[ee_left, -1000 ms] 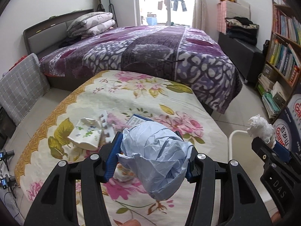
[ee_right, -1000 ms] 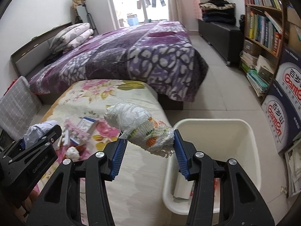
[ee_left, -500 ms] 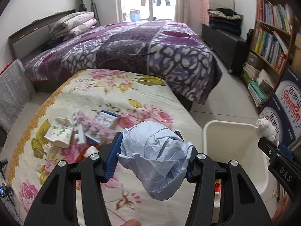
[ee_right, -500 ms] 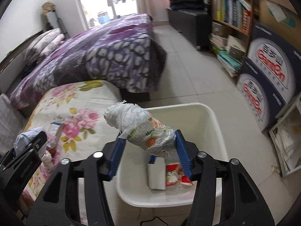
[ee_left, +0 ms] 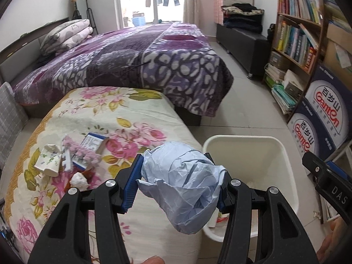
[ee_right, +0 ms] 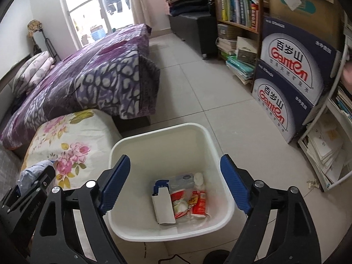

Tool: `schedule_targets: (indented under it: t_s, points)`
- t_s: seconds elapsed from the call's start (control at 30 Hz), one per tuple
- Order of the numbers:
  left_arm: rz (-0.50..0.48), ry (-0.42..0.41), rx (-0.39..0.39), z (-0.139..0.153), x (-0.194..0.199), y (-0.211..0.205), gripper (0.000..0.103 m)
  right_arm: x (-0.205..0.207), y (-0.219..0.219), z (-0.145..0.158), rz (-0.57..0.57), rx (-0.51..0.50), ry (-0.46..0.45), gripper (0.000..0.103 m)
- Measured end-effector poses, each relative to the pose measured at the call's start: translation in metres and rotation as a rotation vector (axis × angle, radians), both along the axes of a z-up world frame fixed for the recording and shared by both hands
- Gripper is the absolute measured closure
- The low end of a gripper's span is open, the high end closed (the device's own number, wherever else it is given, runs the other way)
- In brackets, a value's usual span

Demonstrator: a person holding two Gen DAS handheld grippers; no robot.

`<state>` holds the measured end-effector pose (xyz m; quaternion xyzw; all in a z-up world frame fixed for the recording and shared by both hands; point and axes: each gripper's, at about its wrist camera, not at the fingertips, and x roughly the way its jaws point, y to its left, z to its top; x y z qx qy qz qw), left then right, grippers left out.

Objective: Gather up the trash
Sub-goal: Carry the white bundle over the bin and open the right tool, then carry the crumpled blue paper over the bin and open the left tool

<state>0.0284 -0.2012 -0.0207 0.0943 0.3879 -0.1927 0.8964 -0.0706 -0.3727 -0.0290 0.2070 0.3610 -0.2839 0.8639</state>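
Right off the edge of the flowery mattress (ee_left: 140,118) sits the white bin (ee_right: 211,145), on the tiled floor (ee_right: 193,88) with a wide bare strip running between the purple bed (ee_right: 92,74) and the bookshelf (ee_right: 237,6) plus the stacked Ganten boxes (ee_right: 292,66). The right gripper (ee_right: 173,182) hangs over the bin's open top, its blue pads spreading apart with nothing between them. Inside the bin: a white carton (ee_right: 164,209), red-and-white wrappers (ee_right: 199,202), and a pale packet (ee_right: 182,180). The left gripper (ee_left: 178,184) is clamped on a crumpled light-blue paper wad (ee_left: 182,189), over the mattress edge, just beside the bin rim. More trash is on the mattress: a floral paper cup (ee_left: 47,160), a small blue-white box (ee_left: 93,142), and a white tissue ball (ee_left: 78,180).
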Motion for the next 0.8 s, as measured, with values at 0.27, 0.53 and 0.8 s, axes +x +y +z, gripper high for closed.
schedule_targets:
  t_s: [0.27,0.53,0.8]
  points:
    - [-0.086,0.054,-0.025,-0.003,-0.010,-0.027,0.049,-0.019,-0.020,0.001,-0.076,-0.001,-0.012,0.014]
    - [-0.203,0.181,-0.086,-0.015,-0.017,-0.051,0.046,-0.038,-0.039,-0.001,-0.135,0.015,-0.022,0.012]
    - [-0.214,0.216,-0.114,-0.016,-0.015,-0.051,0.030,-0.041,-0.045,0.001,-0.162,0.032,-0.037,0.009]
